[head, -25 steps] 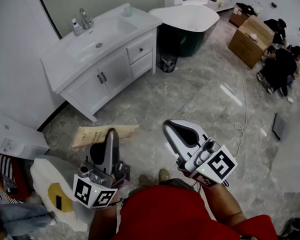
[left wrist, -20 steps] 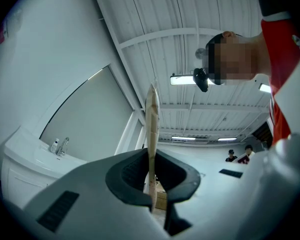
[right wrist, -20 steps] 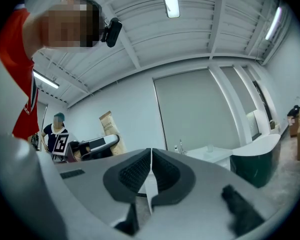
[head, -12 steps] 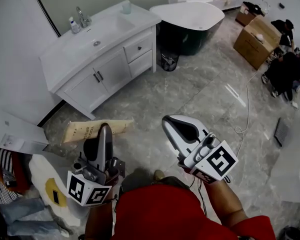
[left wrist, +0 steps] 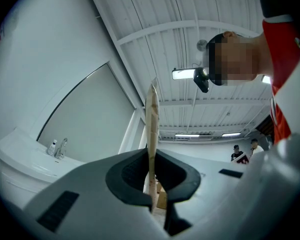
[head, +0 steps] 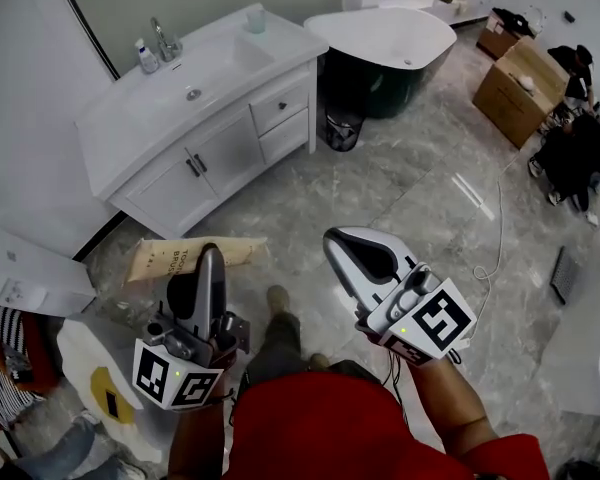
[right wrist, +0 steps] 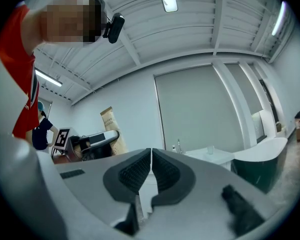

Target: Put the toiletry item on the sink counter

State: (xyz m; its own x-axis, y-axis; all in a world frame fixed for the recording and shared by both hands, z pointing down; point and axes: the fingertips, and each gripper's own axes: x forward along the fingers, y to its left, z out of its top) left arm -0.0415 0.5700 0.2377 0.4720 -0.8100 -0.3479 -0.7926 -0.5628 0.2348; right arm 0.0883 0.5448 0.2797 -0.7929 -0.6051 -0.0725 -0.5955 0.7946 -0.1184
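A flat tan paper toiletry packet (head: 188, 253) sticks out level from my left gripper (head: 213, 259), which is shut on it. In the left gripper view the packet (left wrist: 152, 129) stands edge-on, pinched between the pads of the left gripper (left wrist: 151, 184). My right gripper (head: 341, 244) is shut with nothing in it; its pads meet in the right gripper view (right wrist: 151, 171). The white sink counter (head: 280, 38) with basin and faucet (head: 166, 38) lies well ahead at the upper left, far from both grippers. From the right gripper's camera the packet (right wrist: 110, 126) shows to the left and the counter (right wrist: 216, 157) beyond.
On the counter stand a small bottle (head: 145, 56) and a cup (head: 256, 20). A bathtub (head: 392, 32) and a waste bin (head: 342, 128) sit right of the vanity. Cardboard boxes (head: 520, 80) and people (head: 572, 148) are at the far right. Bags and clothes (head: 40, 368) lie at my left.
The whole view has slid as the person walks toward the vanity; a shoe now shows on the floor between the grippers. Both grippers keep their grip and pose.
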